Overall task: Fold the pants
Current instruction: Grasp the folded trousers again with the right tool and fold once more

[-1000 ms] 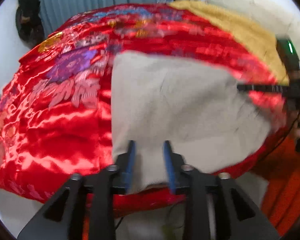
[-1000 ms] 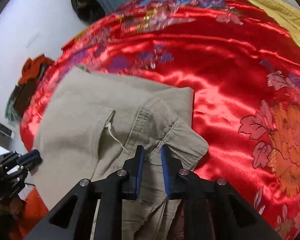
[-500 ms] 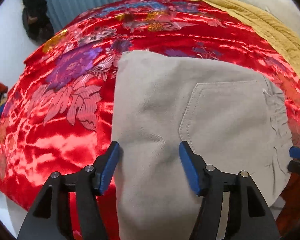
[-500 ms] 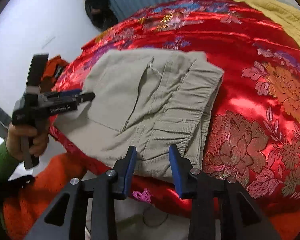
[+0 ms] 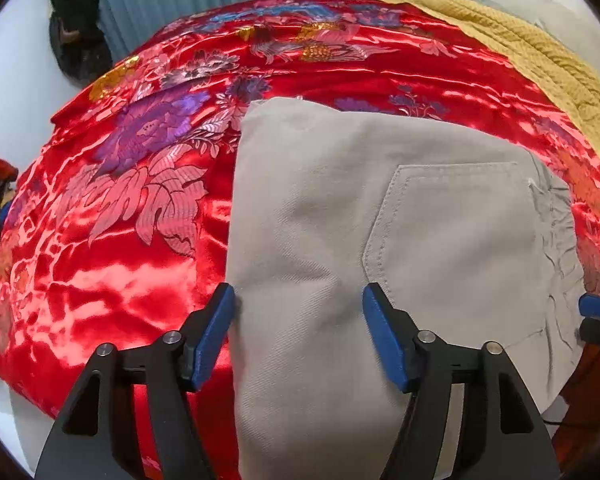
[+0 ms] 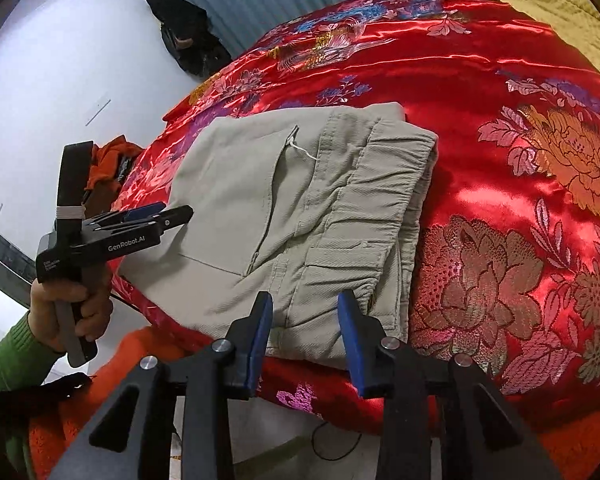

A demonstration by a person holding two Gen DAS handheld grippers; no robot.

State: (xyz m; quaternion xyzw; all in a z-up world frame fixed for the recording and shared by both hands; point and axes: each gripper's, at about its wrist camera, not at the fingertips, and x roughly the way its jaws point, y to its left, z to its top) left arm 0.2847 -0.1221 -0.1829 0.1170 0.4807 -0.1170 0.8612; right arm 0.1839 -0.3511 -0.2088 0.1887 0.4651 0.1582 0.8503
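The pants (image 5: 380, 216), beige, are seen folded into a compact rectangle, laid flat on a red floral bedspread (image 5: 132, 208) near the bed's near edge. A back pocket (image 5: 452, 232) is shown face-up in the left wrist view; the gathered waistband (image 6: 388, 184) is stacked along the bundle's right side in the right wrist view. A yellow blanket (image 5: 540, 60) is laid along the far side of the bedspread.

The left gripper (image 5: 298, 312) is held over the near left part of the bundle; its jaws are opening, w/ fabric below and between them but nothing pinched. It is gripped by a hand (image 6: 70, 312) in a green sleeve (image 6: 8, 360).

The right gripper (image 6: 304, 320) is held at the near waistband corner, jaws released, part-open, cloth between the tips but not clamped.
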